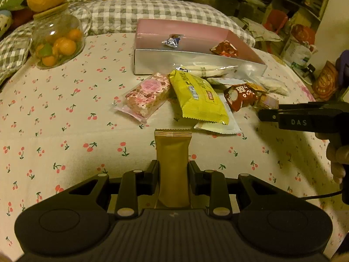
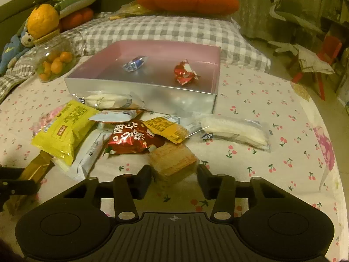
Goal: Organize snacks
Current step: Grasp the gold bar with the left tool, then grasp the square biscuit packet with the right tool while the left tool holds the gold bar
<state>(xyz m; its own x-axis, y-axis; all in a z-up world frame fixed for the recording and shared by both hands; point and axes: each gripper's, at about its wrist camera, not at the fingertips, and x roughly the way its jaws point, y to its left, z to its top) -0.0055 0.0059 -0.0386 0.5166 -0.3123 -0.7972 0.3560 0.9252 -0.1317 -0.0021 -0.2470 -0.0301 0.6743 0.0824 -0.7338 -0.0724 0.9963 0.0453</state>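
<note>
Left gripper (image 1: 173,170) clamped on slim gold foil snack bar (image 1: 173,152); right gripper (image 2: 174,174) gaped around wrapped wafer block (image 2: 172,159), risked nudging it aside

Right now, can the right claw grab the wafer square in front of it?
Probably yes. The right claw is open, and the wafer lies just ahead of its gap with nothing on top. The red packet touches only its far corner.

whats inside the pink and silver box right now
Two snacks lie in the open pink-lined silver box: a blue-and-silver wrapped candy and a red-and-white packet. Its near inside edge is hidden.
</note>
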